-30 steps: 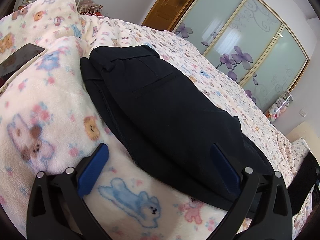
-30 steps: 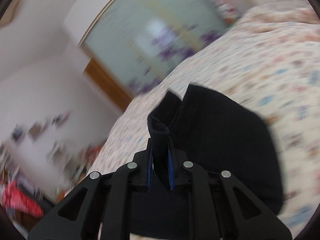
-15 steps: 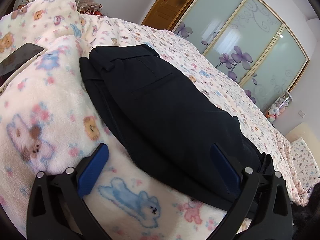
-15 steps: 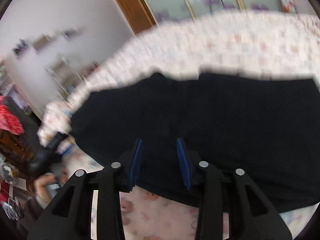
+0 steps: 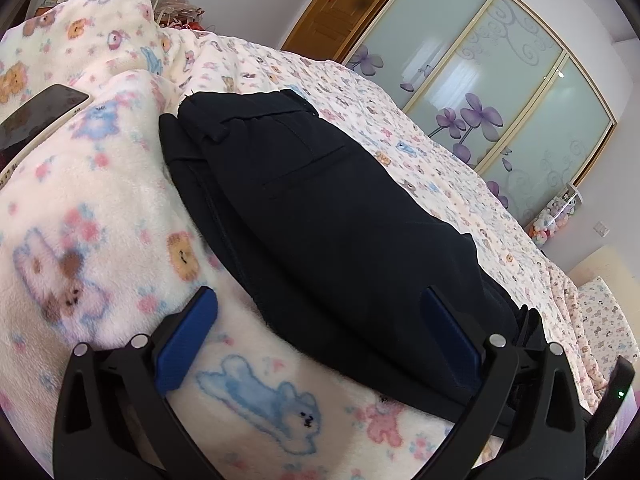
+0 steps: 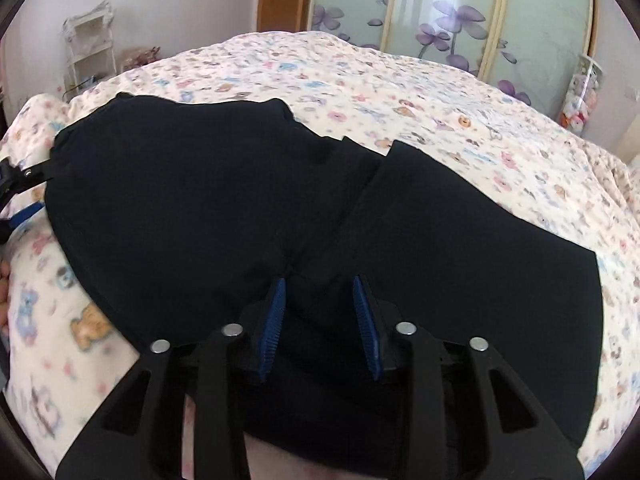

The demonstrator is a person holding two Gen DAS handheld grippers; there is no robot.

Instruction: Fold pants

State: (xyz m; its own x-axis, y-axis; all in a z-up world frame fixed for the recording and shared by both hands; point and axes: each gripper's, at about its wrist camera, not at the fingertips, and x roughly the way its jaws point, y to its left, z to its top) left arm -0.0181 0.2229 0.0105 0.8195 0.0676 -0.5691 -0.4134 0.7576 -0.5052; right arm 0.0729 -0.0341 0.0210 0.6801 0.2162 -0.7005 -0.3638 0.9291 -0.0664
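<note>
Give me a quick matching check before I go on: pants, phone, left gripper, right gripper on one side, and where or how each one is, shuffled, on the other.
1. pants
2. phone
3. left gripper
4. right gripper

a. open, over the dark fabric
b. wide open, at the pants' near edge
c. lying on the bed
d. on the fleece blanket, far left

Pairs: 1-c, 2-d, 3-b, 4-a

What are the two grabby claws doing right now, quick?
Left gripper: open wide, holding nothing, above the black pants.
Right gripper: open, jaws partly apart over the pants, gripping nothing.
</note>
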